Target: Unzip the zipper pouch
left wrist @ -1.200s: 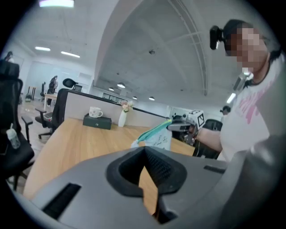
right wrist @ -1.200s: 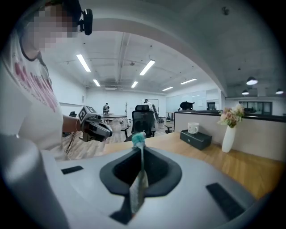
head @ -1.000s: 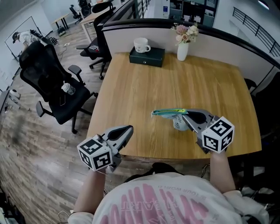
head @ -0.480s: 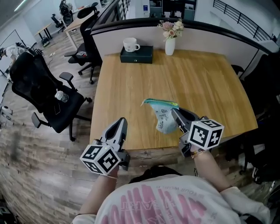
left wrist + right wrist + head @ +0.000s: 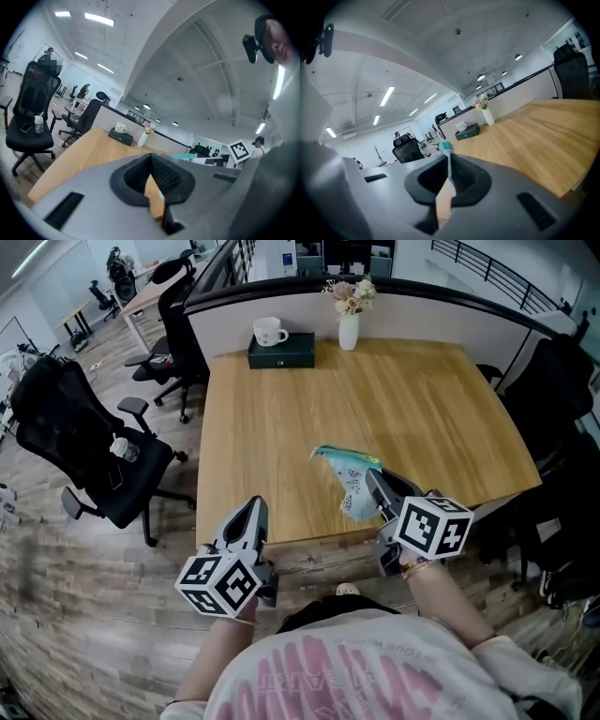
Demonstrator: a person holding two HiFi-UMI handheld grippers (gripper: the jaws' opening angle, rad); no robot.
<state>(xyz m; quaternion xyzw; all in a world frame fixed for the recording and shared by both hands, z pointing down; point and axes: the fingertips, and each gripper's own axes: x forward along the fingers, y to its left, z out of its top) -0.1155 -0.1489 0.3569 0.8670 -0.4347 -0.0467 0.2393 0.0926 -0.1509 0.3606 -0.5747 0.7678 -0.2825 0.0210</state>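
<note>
Over the last second both grippers came back toward the near edge of the table [image 5: 281, 427], and the right gripper [image 5: 373, 483] rolled, so the pouch [image 5: 351, 486] went from lying flat with its teal zipper band level to hanging with its white body below the band, just above the table's near edge, right of centre. The right gripper was clamped tight on one end of the pouch, with the thin fabric edge pinched between its jaws. The left gripper [image 5: 254, 507] sat at the near edge, left of the pouch and apart from it, jaws fully together with nothing in them. My read: the zipper was not yet started. The pouch was only being presented, and the left gripper would have to open and take the pull, which I couldn't make out. Count: one pouch, two grippers, one mug [image 5: 270, 331] on one dark box [image 5: 281, 351], one vase [image 5: 349, 331] of flowers at the far edge, and at least two office chairs [image 5: 75, 437] off to the left.
</note>
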